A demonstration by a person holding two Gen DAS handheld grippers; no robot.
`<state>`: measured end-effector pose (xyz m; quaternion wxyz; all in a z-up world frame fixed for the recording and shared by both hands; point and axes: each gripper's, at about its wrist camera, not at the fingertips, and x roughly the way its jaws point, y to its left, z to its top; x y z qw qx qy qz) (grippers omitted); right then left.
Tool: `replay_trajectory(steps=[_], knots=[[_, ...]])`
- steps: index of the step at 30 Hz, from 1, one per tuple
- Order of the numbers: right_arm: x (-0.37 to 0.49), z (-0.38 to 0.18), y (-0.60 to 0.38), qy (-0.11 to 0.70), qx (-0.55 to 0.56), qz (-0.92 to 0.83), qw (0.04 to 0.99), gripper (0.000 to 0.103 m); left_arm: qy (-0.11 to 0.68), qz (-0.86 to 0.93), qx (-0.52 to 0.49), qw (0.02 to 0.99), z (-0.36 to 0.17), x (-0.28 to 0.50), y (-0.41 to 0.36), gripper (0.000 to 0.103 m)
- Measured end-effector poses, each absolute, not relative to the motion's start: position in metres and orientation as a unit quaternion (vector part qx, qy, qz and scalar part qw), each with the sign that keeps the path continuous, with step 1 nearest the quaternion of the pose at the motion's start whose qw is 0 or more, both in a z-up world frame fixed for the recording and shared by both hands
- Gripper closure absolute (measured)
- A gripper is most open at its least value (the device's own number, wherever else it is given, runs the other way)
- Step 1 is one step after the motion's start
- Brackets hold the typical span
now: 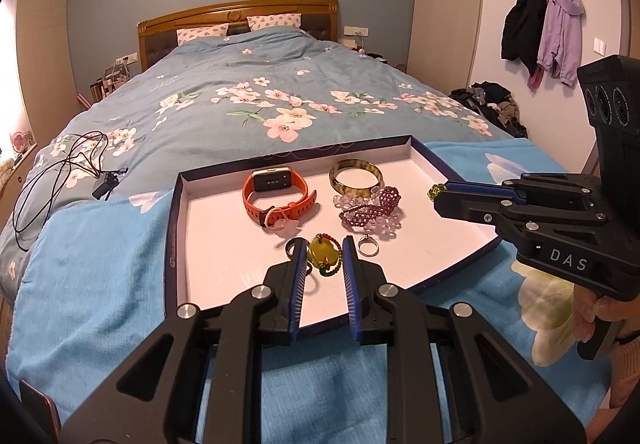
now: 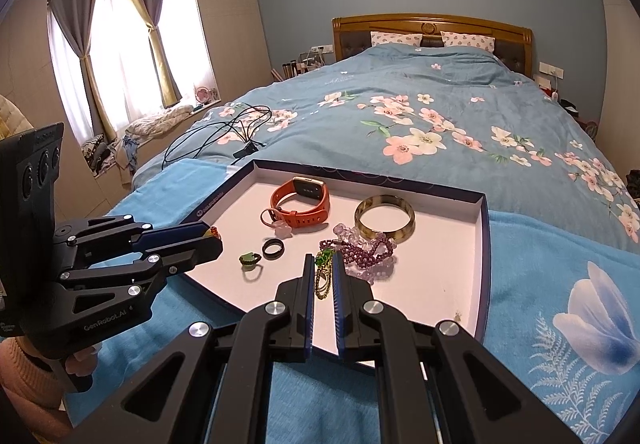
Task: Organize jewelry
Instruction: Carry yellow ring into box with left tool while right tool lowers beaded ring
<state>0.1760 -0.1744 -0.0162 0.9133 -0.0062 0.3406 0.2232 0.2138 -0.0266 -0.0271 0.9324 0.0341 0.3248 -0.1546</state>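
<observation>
On the bed, over a bright blue fleece blanket (image 1: 100,264), sits the shallow dark-blue cardboard tray with a white inside (image 1: 176,224), and I have both tools over its near half.

My left gripper (image 1: 323,252) has its tongs a little apart, clamped on the yellow-green stone pendant with a red-and-green beaded cord (image 1: 324,256). The pads sit against its two sides and it hangs just above the tray floor. From the right wrist camera, only a few orange and green beads show at that gripper's tip.

My right gripper (image 2: 323,260) has its tongs pressed together on the green beaded charm with a thin gold chain (image 2: 324,272). The chain dangles between the fingers over the near right part of the tray.

Lying loose in the tray:
- The orange rubber-strapped smartwatch (image 1: 276,195) stands on its edge at the far middle.
- The amber-brown translucent bangle (image 1: 354,177) is just to the right of the watch.
- The heap of purple and clear beaded bracelets (image 1: 370,209) touches the bangle's near side.
- The pale pink flower charm on a loop (image 1: 286,224) rests against the watch strap.
- The dark metal ring (image 1: 292,246) lies beside my left finger.
- The silver ring with a stone (image 1: 368,246) lies near the bead heap.
- A small green piece (image 2: 249,259) lies next to the dark ring. I cannot tell what it is.
</observation>
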Motion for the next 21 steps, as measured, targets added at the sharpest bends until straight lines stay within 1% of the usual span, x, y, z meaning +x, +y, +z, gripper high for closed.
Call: replay_trajectory(steps=[21], knots=[[0.192,-0.025,-0.173,0.353,-0.014,0.215,0.911,0.096,0.335,-0.145,0.035,0.93,-0.031,0.233,-0.027,0.085]])
